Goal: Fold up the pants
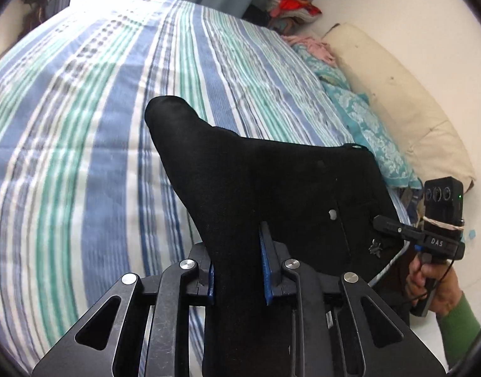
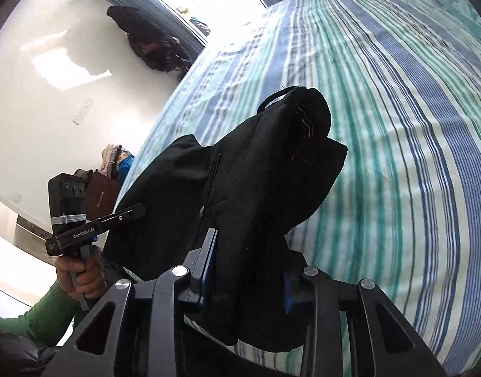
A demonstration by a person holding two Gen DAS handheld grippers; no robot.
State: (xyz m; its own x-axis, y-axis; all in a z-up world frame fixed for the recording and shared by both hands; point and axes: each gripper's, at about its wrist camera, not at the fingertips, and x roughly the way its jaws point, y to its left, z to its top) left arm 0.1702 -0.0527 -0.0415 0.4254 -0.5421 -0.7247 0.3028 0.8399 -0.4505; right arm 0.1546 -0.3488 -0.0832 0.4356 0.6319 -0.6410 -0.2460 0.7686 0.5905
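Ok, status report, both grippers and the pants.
Left gripper shut on black pants. Right gripper shut on them too. Pants lifted over striped bedspread, nothing in the way.

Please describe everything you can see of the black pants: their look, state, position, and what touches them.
The black pants are dark, soft-looking fabric, bunched and lifted above the striped bed cover, not laid flat. A small pale button and a loop at the upper edge show. The left tongs are shut on one bunch, the right tongs on another; blue pads press the cloth in both. How much hangs below is hidden.
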